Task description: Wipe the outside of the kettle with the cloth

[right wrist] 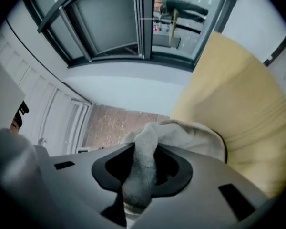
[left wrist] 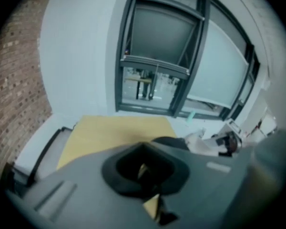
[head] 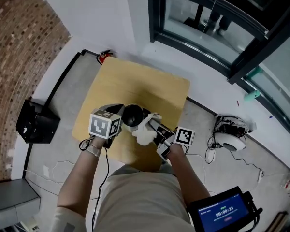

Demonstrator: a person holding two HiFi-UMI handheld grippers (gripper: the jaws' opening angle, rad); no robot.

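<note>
White crumpled cloth [head: 146, 132] laid against the round black kettle [head: 134, 115]
The kettle is stood on the yellow wooden desk [head: 135, 81], just left of the right tongs [head: 158, 130], in which the cloth is clamped; the left tongs [head: 119, 115] are set at its other side, grip unreadable.

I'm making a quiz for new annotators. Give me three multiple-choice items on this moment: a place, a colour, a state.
1. Where is the cloth? A on the floor; B against the kettle's side; C on the windowsill.
2. What colour is the table top? A yellow; B white; C black.
3. The right claw is: A open, empty; B shut on the cloth; C shut on a cable.
Key: B, the head view shows it pressed to the kettle; A, the top is plainly yellow; B, cloth runs between its jaws.
</note>
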